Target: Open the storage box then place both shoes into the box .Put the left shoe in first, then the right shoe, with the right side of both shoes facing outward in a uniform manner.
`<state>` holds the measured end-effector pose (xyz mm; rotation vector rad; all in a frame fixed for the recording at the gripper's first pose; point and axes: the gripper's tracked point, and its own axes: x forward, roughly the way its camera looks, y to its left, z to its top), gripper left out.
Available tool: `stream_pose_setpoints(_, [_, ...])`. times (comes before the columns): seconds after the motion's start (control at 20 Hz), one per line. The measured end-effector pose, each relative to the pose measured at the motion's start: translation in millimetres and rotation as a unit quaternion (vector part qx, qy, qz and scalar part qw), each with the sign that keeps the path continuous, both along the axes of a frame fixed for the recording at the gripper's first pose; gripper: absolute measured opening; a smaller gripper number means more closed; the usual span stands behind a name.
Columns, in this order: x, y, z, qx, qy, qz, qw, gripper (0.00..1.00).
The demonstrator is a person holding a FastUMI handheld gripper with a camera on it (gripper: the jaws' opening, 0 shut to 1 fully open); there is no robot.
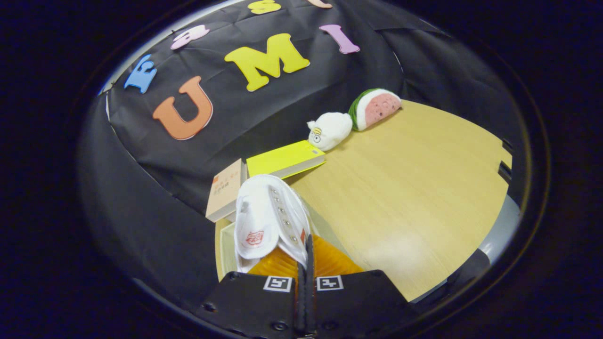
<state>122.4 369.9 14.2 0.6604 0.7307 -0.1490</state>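
White canvas fills the space just ahead of the tool [305,263]: a shoe [268,219], pinched by its upper edge beside the row of eyelets. The two fingers stand nearly together with only a thin strip of that edge between them, so the tool is closed on the shoe and carries it, toe pointing away toward the booth wall and the insole with its red stamp showing.

Under the shoe and hard against the fingers lies something orange and ribbed, and to its left a pale, thin wall that I take for the storage box [227,249], sitting at the table's back left corner. Whether its lid is fully off, and whether the shoe hangs over the opening or already rests in it, I cannot tell.

Beyond the shoe a tan book [225,190] leans at the table's [414,188] back edge, with a yellow book [285,159] just beside it. Further along that edge sit a white plush toy [330,130] and a watermelon-slice plush [375,108], touching each other.

The grip is the weak point. Only a narrow lip of soft fabric is held, so the shoe could swing, twist or slip out, and land with the wrong side facing outward. The tan book stands close to the toe; a push forward while lowering could knock it over or jam the shoe against it. Letting go before the sole is seated could leave the shoe propped on the box wall, leaving too little room for its mate.
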Motion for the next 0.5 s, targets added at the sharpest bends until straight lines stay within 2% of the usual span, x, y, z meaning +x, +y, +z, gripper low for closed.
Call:
stream_pose_setpoints(0.3, [-12.7, 3.7, -12.7, -0.041, -0.014, 0.013, 0.999, 0.05])
stream_pose_setpoints(0.4, [-13.1, 14.9, -14.8, -0.036, -0.018, 0.034, 0.999, 0.10])
stream_pose_setpoints(0.45, [-17.0, 16.6, -18.2, -0.044, -0.016, 0.050, 0.998, 0.21])
stream_pose_setpoints(0.5, [-18.6, 19.0, -14.6, -0.048, -0.024, 0.068, 0.996, 0.26])
